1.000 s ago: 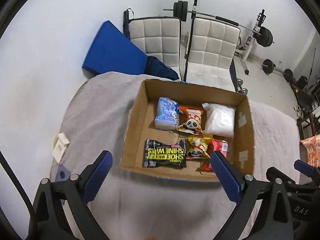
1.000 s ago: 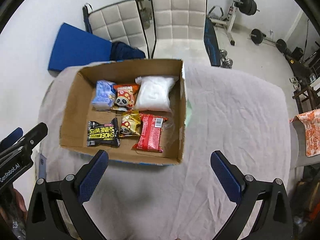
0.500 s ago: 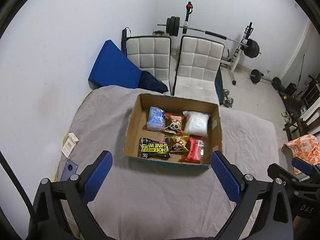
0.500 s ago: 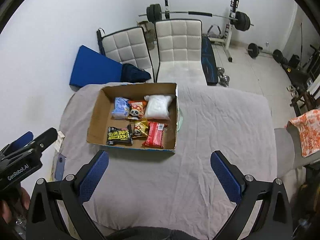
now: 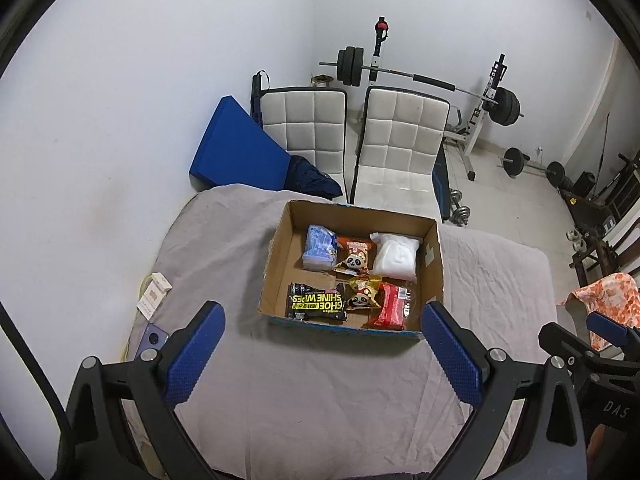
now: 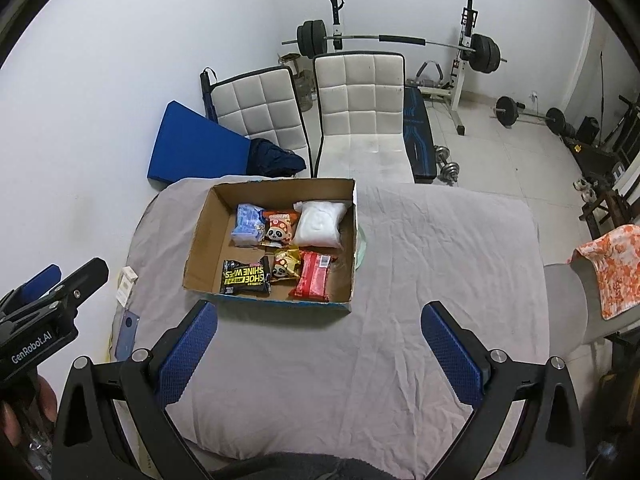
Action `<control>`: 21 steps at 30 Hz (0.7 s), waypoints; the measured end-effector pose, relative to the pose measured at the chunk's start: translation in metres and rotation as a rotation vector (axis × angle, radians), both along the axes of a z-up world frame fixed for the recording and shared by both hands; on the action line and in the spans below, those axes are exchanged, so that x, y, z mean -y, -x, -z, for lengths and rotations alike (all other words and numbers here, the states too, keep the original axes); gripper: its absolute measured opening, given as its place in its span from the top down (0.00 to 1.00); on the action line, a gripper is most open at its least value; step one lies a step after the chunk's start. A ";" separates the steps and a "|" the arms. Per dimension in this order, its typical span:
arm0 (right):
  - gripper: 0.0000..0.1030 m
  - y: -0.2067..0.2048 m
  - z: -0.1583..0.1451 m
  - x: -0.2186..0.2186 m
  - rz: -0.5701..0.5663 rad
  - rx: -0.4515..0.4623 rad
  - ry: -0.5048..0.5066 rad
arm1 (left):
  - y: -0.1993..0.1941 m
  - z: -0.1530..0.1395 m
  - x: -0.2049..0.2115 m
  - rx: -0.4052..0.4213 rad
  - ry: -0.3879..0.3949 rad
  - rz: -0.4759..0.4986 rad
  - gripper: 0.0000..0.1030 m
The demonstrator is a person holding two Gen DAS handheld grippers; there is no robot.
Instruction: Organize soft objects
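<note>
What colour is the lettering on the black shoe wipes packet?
Yellow, on the shoe wipes packet; clearest in the left wrist view.

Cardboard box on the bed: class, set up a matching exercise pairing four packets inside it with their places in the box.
Things:
1. black shoe wipes pack
2. red packet
3. white bag
4. blue packet

Places in the cardboard box:
A. far left
B. near right
C. near left
D. far right

Pairs: 1-C, 2-B, 3-D, 4-A

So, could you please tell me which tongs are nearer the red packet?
Left, though only narrowly. The left tongs frame the box with the red packet just inside their right finger; the right tongs sit further right.
</note>
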State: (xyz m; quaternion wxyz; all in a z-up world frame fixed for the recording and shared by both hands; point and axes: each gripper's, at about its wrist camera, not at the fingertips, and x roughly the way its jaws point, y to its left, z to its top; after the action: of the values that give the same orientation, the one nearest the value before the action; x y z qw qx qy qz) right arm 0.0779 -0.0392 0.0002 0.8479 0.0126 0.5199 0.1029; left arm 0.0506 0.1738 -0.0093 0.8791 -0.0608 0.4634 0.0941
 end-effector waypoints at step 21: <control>0.00 -0.004 0.007 0.007 0.020 0.004 0.010 | 0.002 0.004 0.011 -0.020 -0.006 0.032 0.02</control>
State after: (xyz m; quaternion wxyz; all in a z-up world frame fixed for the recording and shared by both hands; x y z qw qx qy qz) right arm 0.0823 -0.0466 -0.0064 0.8499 0.0135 0.5187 0.0918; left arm 0.0489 0.1632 -0.0138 0.8759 -0.0496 0.4729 0.0819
